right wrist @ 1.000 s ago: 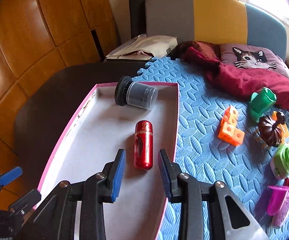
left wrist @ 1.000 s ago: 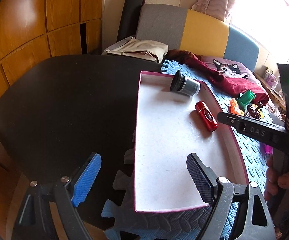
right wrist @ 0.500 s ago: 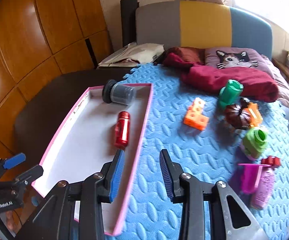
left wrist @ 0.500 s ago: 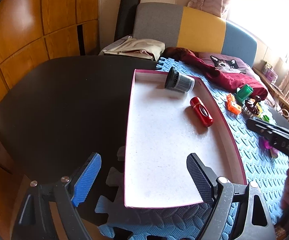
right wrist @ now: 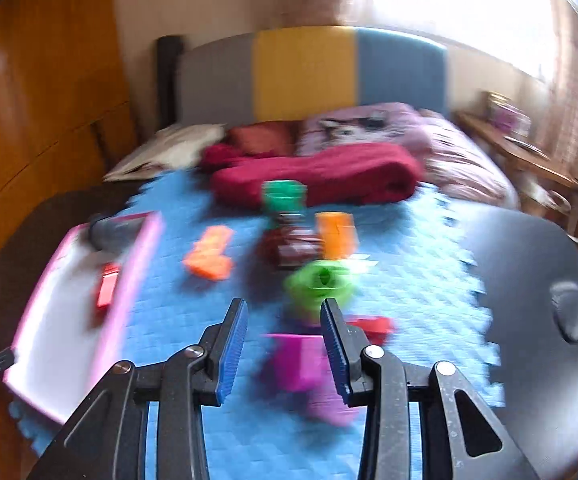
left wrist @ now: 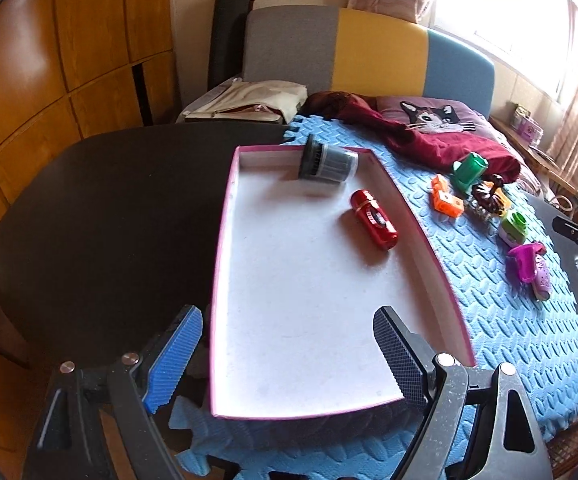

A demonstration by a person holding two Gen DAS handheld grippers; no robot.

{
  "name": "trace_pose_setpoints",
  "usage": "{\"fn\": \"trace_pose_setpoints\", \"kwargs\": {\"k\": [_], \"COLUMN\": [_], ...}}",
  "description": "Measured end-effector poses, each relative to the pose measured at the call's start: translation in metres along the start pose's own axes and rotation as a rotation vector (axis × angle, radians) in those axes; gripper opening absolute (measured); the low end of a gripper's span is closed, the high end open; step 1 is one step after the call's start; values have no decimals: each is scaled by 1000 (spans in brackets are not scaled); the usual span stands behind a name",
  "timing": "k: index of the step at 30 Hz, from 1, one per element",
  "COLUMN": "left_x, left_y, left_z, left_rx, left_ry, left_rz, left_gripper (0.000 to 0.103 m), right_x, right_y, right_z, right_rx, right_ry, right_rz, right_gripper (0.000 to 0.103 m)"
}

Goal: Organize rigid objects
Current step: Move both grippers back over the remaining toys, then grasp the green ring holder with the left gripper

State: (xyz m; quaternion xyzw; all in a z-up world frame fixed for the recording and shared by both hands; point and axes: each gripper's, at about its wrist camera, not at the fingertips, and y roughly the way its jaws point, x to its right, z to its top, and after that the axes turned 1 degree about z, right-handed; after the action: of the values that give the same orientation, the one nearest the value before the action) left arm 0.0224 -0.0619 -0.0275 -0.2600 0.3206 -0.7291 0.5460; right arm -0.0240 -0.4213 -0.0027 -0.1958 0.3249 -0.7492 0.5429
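Across the lower half of the left wrist view a dark table (left wrist: 101,216) is seen, partly covered by a blue foam mat (left wrist: 501,320) that runs from the centre to the right edge. On the mat, at the middle of the frame, a shallow pink-rimmed tray (left wrist: 219,280) with a white floor is laid. Behind it, at upper centre, a crumpled dark red cloth (left wrist: 441,144) is spread on the mat. Inside the tray, against its far wall, a grey jar with a black lid (left wrist: 329,162) is seen lying on its side, and a red cylinder (left wrist: 373,220) is seen lying near the right wall, apart from the jar. Right of the tray, loose on the mat, an orange block (left wrist: 445,202), a green cup (left wrist: 469,168), a light green piece (left wrist: 513,229) and a purple piece (left wrist: 525,264) are scattered. At the bottom of the frame the left gripper (left wrist: 289,354) is held over the tray's near end, its jaws wide apart with nothing between them. In the blurred right wrist view the right gripper (right wrist: 285,344) is held at lower centre above the mat, jaws part-way apart and empty, with the light green and purple pieces just beyond the tips.
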Motion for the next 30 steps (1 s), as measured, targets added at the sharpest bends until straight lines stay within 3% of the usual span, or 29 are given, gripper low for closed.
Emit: {"fn": "trace_pose_setpoints", "kwargs": {"k": [4,7,12,23,28,30], "left_x": [16,29,64,156,192,205], "left_y": [0,0,3,43,69,80], "left_z": [9,20,42,97,125,136], "left_rx": [5,16,35,-4,-17,-28], "left_ry": [40,58,127,204,223,234], "left_rz": [-16,-37,-74,-207,-222,-241], "left_gripper": [88,88,88,88,88,79], "right_x": [58,82,86,89,87,86], "right_y": [12,12,14,18,19,20], "right_z": [-12,-11,-11,-13,-13,-14], "right_rx": [-35,-28,-41,-74,-86,-90], "right_ry": [194,328,355,389,390,390], "right_rz": [-120,-112,-70,-15,4,14], "right_gripper": [38,38,38,39,39,39]}}
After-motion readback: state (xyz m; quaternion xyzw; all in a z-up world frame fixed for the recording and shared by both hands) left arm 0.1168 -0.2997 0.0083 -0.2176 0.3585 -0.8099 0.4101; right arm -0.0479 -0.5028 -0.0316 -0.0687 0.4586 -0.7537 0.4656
